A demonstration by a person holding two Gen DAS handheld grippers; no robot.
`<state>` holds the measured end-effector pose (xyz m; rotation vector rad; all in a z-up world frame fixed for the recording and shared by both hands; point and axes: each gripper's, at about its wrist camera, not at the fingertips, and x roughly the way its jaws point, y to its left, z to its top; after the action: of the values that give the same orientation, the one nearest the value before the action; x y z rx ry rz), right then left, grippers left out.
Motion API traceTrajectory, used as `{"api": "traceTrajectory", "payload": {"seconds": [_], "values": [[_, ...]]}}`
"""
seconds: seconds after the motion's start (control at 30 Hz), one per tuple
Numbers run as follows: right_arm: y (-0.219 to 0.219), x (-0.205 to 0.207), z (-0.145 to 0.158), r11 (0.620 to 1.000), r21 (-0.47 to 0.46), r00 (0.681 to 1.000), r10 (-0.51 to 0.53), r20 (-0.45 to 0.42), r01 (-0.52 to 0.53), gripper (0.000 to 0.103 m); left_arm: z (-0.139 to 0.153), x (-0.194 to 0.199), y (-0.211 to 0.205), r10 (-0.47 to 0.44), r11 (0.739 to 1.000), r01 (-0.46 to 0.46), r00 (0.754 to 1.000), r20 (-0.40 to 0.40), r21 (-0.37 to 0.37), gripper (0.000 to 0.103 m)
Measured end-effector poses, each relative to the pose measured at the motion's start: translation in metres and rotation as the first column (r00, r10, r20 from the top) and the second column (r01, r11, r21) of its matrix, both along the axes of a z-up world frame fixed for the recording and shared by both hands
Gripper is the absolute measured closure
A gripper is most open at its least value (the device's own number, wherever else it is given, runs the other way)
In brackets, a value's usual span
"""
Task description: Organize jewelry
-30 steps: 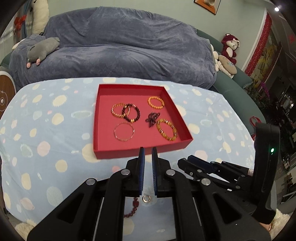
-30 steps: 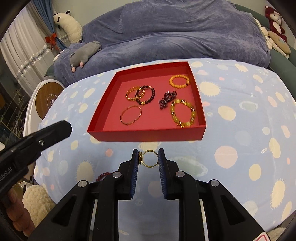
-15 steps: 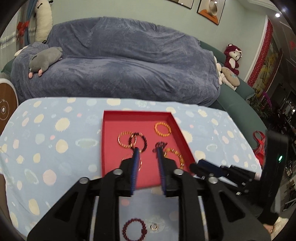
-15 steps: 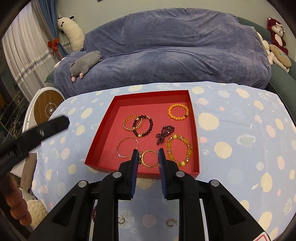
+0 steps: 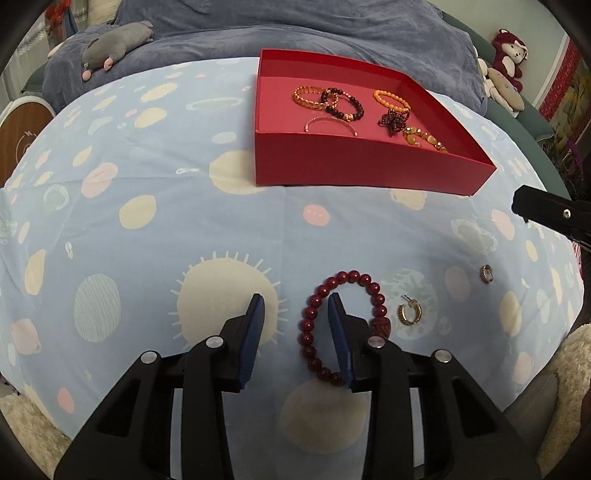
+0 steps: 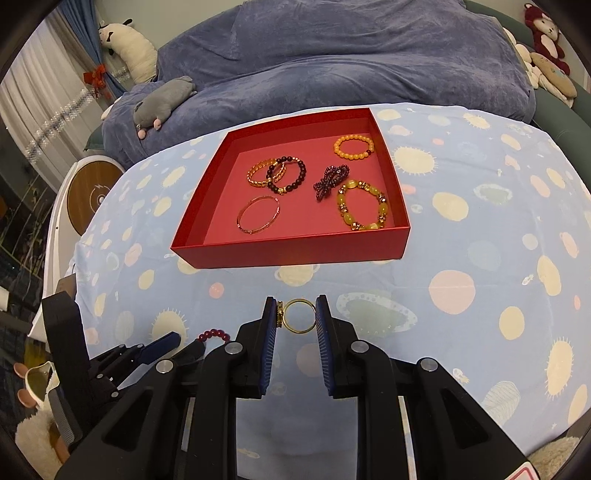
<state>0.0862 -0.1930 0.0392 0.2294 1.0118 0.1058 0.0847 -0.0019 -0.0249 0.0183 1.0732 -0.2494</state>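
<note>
A red tray (image 5: 369, 170) (image 6: 295, 251) on the spotted blue cloth holds several bracelets. My right gripper (image 6: 298, 315) is shut on a gold ring (image 6: 300, 316), held above the cloth in front of the tray. My left gripper (image 5: 295, 314) is open and low over the cloth; its right finger sits inside the loop of a dark red bead bracelet (image 5: 314, 314), whose left side lies between the fingers. A gold hoop earring (image 5: 408, 314) and a small ring (image 5: 487, 274) lie on the cloth to the right. The right gripper's finger (image 5: 546, 214) shows at the right edge.
A blue-covered sofa (image 6: 332, 55) with a grey plush (image 6: 162, 99) stands behind the table. Stuffed toys (image 6: 546, 33) sit at the far right. A round wooden-topped stool (image 6: 92, 192) stands to the left. The left gripper body (image 6: 110, 369) is at lower left in the right wrist view.
My left gripper has opened wider and dropped down to the cloth, over the red bead bracelet. My right gripper, still on the gold ring, has moved lower, back in front of the tray.
</note>
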Motion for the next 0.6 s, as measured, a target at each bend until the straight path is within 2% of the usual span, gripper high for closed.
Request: {"api": "traceTrajectory", "payload": {"seconds": [0.03,0.1,0.17,0.3,0.6], "values": [[0.001,0.000,-0.001,1.000,-0.001,1.000,0.001,-0.001,-0.001,0.083,0.000,-0.001,-0.002,-0.012,1.000,0.012,1.000,0.002,-0.001,0.076],[0.001,0.000,-0.002,1.000,0.004,1.000,0.001,-0.005,-0.001,0.083,-0.001,-0.003,-0.005,-0.024,1.000,0.024,1.000,0.014,0.005,0.095],[0.001,0.000,-0.003,1.000,0.005,1.000,-0.002,-0.007,0.002,0.083,0.000,-0.003,-0.007,-0.033,0.999,0.033,0.999,0.015,0.000,0.095],[0.000,0.000,-0.003,1.000,0.008,1.000,-0.005,-0.007,0.005,0.083,0.010,-0.002,-0.007,-0.035,0.998,0.036,0.999,0.018,-0.053,0.096],[-0.005,0.005,0.006,1.000,0.006,1.000,-0.008,0.017,0.008,0.083,0.077,0.010,-0.010,-0.033,0.987,0.049,0.994,0.103,-0.154,0.096]]}}
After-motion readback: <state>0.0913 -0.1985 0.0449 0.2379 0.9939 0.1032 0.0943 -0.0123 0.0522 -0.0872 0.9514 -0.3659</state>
